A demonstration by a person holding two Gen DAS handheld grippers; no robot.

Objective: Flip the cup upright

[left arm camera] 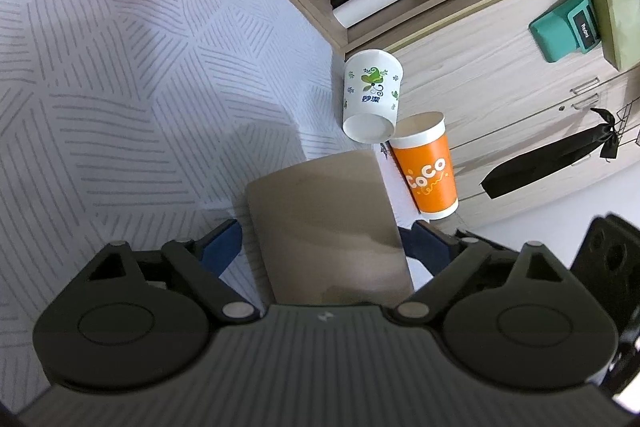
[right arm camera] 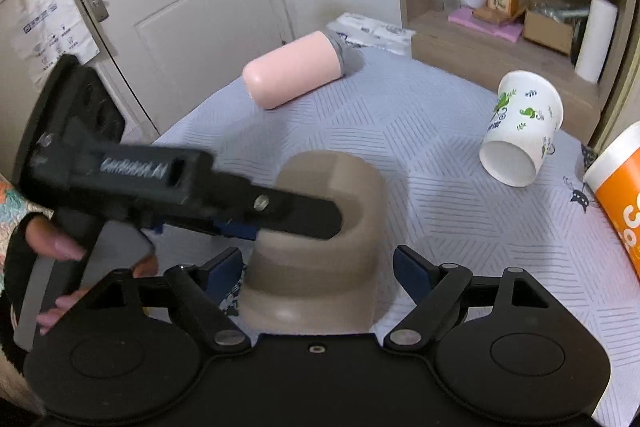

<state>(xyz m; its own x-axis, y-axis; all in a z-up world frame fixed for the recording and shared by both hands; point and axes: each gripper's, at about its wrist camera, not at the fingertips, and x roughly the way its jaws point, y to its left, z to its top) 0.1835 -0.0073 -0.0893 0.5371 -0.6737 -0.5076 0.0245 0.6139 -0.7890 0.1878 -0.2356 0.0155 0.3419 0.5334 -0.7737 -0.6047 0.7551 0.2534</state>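
A taupe cup (right arm camera: 320, 227) with a thick handle sits on the grey patterned cloth (right arm camera: 440, 187). My left gripper (left arm camera: 324, 239) is shut on the cup (left arm camera: 328, 227), its blue pads against both sides. In the right wrist view the left gripper (right arm camera: 256, 223) reaches in from the left and grips the cup by its handle side. My right gripper (right arm camera: 318, 267) is open, its fingers straddling the cup's lower body without clearly touching it.
A pink bottle (right arm camera: 292, 71) lies on its side at the back. A white floral paper cup (right arm camera: 520, 135) lies tipped over. An orange paper cup (left arm camera: 426, 167) stands by the cloth's edge. Shelves (right arm camera: 500, 27) with clutter and a door (right arm camera: 160, 7) lie beyond.
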